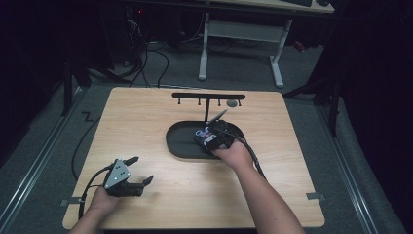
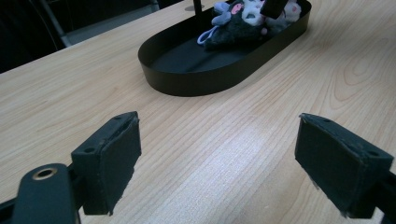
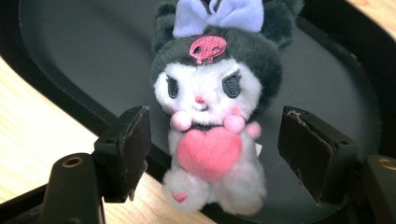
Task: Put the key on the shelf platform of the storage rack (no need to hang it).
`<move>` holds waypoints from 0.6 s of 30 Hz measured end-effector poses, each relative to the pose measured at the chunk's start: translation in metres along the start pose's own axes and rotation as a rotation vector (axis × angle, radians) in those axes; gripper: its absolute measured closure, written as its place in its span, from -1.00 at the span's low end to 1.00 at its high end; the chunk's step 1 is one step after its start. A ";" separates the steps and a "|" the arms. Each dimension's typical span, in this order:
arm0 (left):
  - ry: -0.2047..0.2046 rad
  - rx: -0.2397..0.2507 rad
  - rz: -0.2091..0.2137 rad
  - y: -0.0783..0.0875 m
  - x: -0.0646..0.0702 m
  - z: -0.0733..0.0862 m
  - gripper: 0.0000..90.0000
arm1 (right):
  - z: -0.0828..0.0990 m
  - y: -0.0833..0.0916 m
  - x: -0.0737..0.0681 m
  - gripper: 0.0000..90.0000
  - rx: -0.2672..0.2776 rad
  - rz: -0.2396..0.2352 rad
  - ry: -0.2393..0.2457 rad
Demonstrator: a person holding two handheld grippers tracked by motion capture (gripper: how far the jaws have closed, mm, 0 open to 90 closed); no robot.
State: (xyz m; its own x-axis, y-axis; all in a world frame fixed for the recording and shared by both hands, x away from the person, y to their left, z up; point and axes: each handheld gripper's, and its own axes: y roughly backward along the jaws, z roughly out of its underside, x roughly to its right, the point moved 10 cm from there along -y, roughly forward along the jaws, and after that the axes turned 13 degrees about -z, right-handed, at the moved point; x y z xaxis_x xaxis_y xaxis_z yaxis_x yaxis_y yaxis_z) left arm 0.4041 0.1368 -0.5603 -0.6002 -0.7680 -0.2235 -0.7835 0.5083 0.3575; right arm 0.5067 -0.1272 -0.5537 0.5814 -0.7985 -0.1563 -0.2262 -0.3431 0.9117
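A small plush toy point(image 3: 210, 116) with a black hood, lilac bow and pink heart lies in the black oval tray point(image 3: 70, 46), its feet at the tray's near rim. My right gripper point(image 3: 215, 140) hangs over it, open, one pad on each side of the toy with a gap on both sides. From the high view, the right gripper point(image 1: 214, 136) sits over the tray's point(image 1: 178, 141) right half. My left gripper point(image 1: 141, 169) rests at the table's front left, open with nothing between its pads. In the left gripper view point(image 2: 217, 140), the tray point(image 2: 196, 79) and toy point(image 2: 233, 23) lie ahead.
A black T-shaped rack point(image 1: 208, 96) with hooks stands just behind the tray, a small grey disc point(image 1: 232, 103) beside it. Bare wood point(image 1: 146, 122) surrounds the tray. Beyond the table's far edge are white desk legs point(image 1: 203, 48) and floor cables point(image 1: 146, 63).
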 end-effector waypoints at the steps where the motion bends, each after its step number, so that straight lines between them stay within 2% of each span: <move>1: -0.001 0.000 0.000 0.000 0.000 0.000 -0.66 | 0.000 0.002 0.000 -0.43 0.002 0.001 0.001; 5: 0.003 0.001 0.000 0.000 0.000 0.000 -0.66 | 0.001 0.012 -0.001 -0.43 0.022 0.002 0.003; 15: -0.001 0.000 -0.001 0.000 0.000 0.000 -0.66 | 0.005 0.020 -0.004 -0.36 0.047 0.003 0.027; 18: 0.001 0.000 0.000 0.000 0.000 0.000 -0.66 | 0.010 0.023 -0.005 -0.33 0.073 -0.005 0.016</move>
State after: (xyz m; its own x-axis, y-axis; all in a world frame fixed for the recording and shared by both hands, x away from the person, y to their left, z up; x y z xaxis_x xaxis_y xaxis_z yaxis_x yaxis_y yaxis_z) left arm 0.4042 0.1366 -0.5604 -0.5998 -0.7684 -0.2231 -0.7838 0.5081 0.3571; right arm 0.4909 -0.1360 -0.5359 0.5945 -0.7893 -0.1539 -0.2794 -0.3822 0.8808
